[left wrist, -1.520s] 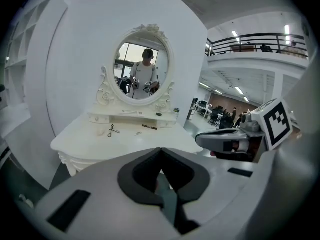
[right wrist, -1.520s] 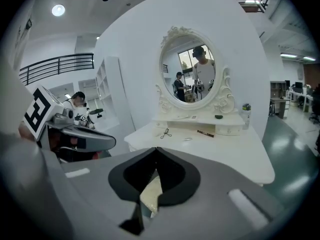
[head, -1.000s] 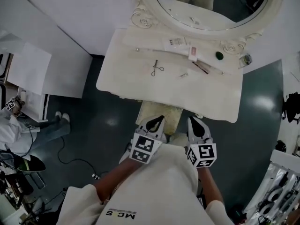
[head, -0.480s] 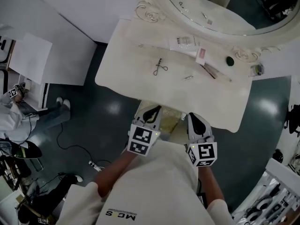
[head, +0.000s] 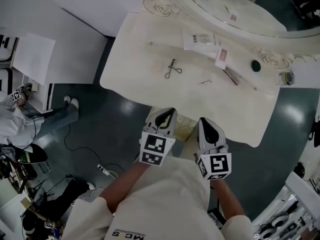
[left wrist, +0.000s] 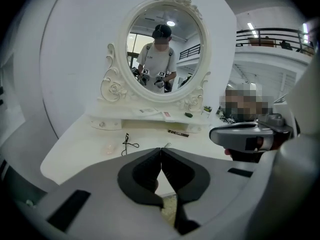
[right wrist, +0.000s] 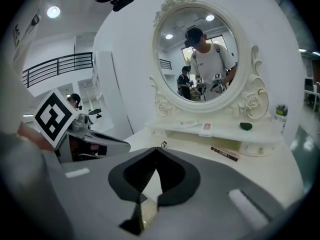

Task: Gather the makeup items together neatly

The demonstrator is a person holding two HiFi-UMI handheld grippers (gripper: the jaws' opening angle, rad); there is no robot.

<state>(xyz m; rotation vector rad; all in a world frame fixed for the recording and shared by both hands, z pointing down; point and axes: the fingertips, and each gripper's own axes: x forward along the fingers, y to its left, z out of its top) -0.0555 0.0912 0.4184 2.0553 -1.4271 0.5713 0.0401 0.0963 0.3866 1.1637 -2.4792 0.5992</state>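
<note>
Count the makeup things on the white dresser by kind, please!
Eyelash curler: 1
White tube: 1
Pink-and-white box: 1
Dark stick: 1
Green round thing: 1
Small metal piece: 1
Small bottle: 1
Total: 7

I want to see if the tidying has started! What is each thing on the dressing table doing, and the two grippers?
left gripper: jaws shut, empty.
right gripper: jaws shut, empty.
eyelash curler: lying flat on the tabletop, untouched.
white tube: lying on the shelf below the mirror.
pink-labelled packet: lying on the shelf beside the tube.
dark stick: lying on the tabletop.
green round thing: sitting on the shelf, apart.
</note>
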